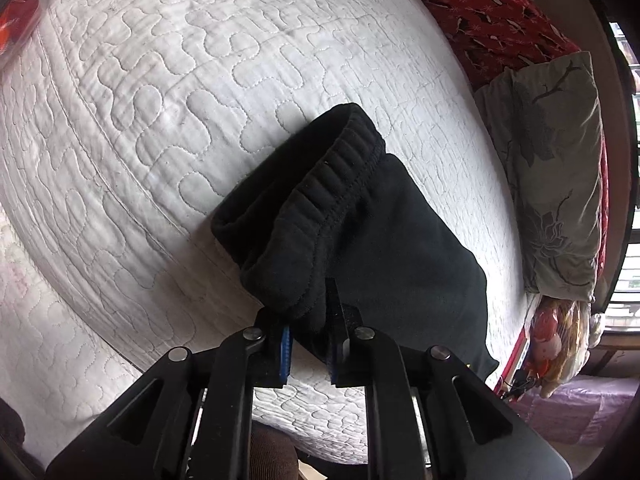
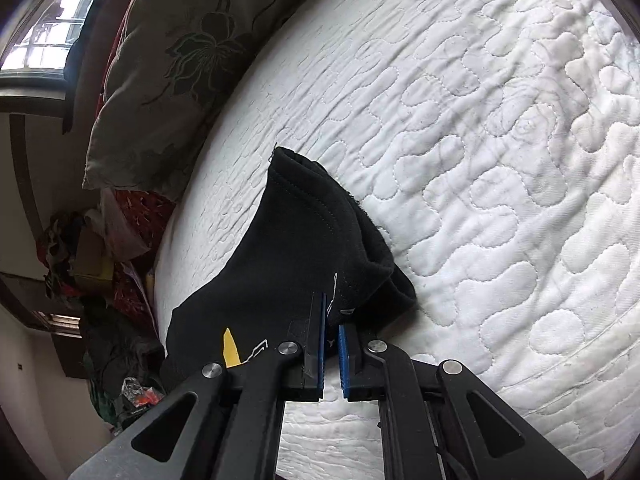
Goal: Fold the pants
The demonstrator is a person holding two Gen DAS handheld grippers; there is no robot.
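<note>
The black pants (image 1: 360,216) hang in folds above a white quilted bed (image 1: 160,120). In the left wrist view my left gripper (image 1: 310,320) is shut on the ribbed waistband end, with cloth bunched between its blue pads. In the right wrist view my right gripper (image 2: 332,320) is shut on the pants (image 2: 296,264) near a white printed mark, its blue pads close together with the cloth pinched at their tips. A yellow mark (image 2: 231,348) shows on the cloth by the left finger. The rest of the pants trails down toward the bed edge.
A grey floral pillow (image 1: 556,168) and a red patterned blanket (image 1: 480,12) lie along one side of the bed; the pillow also shows in the right wrist view (image 2: 180,60). Clutter and bags (image 2: 100,264) sit beside the bed near a window (image 2: 44,36).
</note>
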